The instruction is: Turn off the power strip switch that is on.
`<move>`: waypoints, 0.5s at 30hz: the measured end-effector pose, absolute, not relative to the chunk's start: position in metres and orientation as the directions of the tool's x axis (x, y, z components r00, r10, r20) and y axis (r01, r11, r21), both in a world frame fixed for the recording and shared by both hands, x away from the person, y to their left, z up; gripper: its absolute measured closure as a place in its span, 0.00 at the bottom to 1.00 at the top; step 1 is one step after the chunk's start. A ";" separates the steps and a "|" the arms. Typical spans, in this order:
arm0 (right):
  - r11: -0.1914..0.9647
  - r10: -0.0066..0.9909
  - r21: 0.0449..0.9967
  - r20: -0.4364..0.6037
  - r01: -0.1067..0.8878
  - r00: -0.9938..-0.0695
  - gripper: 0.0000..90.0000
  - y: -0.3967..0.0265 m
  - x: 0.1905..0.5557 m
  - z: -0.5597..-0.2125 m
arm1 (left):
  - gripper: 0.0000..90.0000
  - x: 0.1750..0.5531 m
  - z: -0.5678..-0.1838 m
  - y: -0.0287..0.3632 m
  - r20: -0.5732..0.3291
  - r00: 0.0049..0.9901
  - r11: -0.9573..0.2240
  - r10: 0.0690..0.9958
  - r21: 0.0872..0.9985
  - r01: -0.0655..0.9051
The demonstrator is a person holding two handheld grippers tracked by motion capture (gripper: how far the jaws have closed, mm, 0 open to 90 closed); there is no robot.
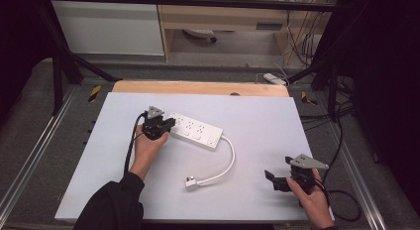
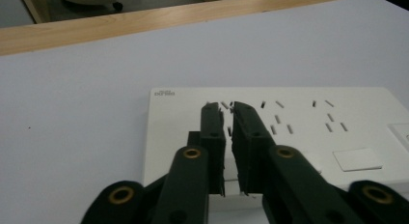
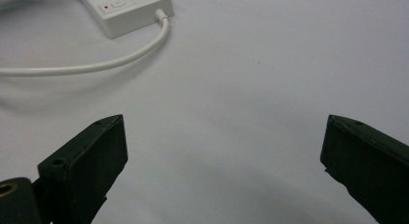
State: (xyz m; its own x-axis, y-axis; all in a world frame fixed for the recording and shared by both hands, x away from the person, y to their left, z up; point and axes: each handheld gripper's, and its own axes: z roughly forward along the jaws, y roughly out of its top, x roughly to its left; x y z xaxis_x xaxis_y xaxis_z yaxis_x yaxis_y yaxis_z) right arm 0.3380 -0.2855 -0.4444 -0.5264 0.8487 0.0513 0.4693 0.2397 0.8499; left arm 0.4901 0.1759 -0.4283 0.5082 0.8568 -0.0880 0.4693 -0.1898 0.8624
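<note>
Two grippers: both over a white board (image 1: 124,190) laid on the wooden table (image 1: 198,87), one working, one idle.
Right gripper (image 1: 271,179): nearest to the person, low at the near right of the board; its jaws stand wide apart with nothing between them, seen across bare board in its own view (image 3: 219,156).
Plug (image 1: 191,183): lies loose on the board near the front edge, between the two hands and well apart from the right gripper.
Cord (image 1: 229,160): curves from the plug back up to the right end of the power strip.
Left gripper (image 1: 171,124): at the left end of the power strip; in its own view (image 2: 227,108) the jaws are nearly together, a thin slit between them and nothing clamped, tips resting on or just above the top face.
Power strip (image 1: 195,129): flat on the board past the middle, long axis running from far left to near right; sockets face up (image 2: 299,122).
Deciding relation: the strip stretches away rightward from the left gripper, so the left hand is much the nearer; the jaws point along the top face instead of straddling the sides.
Judgement: a grasp would need wider jaws set across the short width.
</note>
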 end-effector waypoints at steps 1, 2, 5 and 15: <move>0.240 0.849 0.850 0.051 0.469 -0.526 0.04 -0.286 0.338 -0.444 | 0.84 0.490 -0.428 0.175 -0.083 0.506 -0.189 0.858 0.866 0.463; 0.240 0.849 0.850 0.051 0.469 -0.526 0.04 -0.285 0.338 -0.444 | 0.80 0.490 -0.427 0.175 -0.083 0.507 -0.187 0.858 0.869 0.459; 0.241 0.848 0.850 0.050 0.468 -0.528 0.04 -0.285 0.338 -0.444 | 0.70 0.489 -0.425 0.176 -0.093 0.497 -0.167 0.863 0.876 0.452; 0.237 0.850 0.850 0.054 0.471 -0.525 0.04 -0.286 0.338 -0.444 | 0.23 0.484 -0.414 0.178 -0.097 0.467 -0.129 0.879 0.894 0.428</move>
State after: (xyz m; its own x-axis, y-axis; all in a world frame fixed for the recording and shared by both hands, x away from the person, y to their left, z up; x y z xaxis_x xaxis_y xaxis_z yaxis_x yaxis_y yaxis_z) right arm 0.3381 -0.2855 -0.4445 -0.5247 0.8495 0.0541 0.4712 0.2369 0.8496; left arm 0.4838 0.1778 -0.4139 0.4670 0.8789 -0.0971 0.4283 -0.1287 0.8944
